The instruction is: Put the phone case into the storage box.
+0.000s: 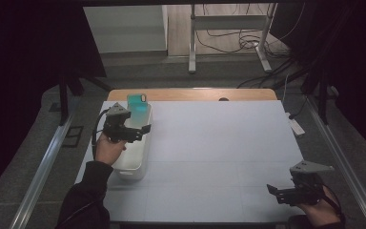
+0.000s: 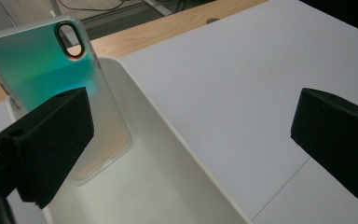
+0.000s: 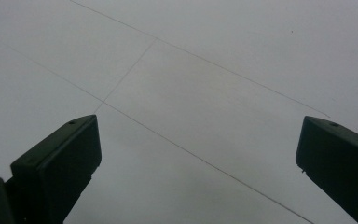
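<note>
Resting low at the near right corner of the table (image 1: 219, 157): right gripper (image 1: 286, 193), held in the right hand (image 1: 320, 212), jaws pointing left and standing wide apart with nothing between them. Looking down along those jaws in the right gripper view at bare white sheet crossed by thin seams. Hovering farther up on the left: left gripper (image 1: 140, 132), gripped from below by the left hand (image 1: 107, 149), dark sleeve (image 1: 83, 202) coming in from the bottom edge, wrist angled up and to the right. Hanging over the white bin (image 1: 138, 164), jaws spread wide and clasping nothing, one jaw above the bin's inside, the other out over the white sheet in the left gripper view. Leaning inside the bin against its far end: case (image 2: 37, 65), teal fading to clear, oval camera cutout (image 2: 70, 41) at its upper corner, standing tilted just beyond the left jaw and apart from it. Showing no readable writing or brand on case, bin or grippers. Lying beyond the bin: wooden table edge (image 1: 190, 94), then grey floor with cables (image 1: 240, 40).
</note>
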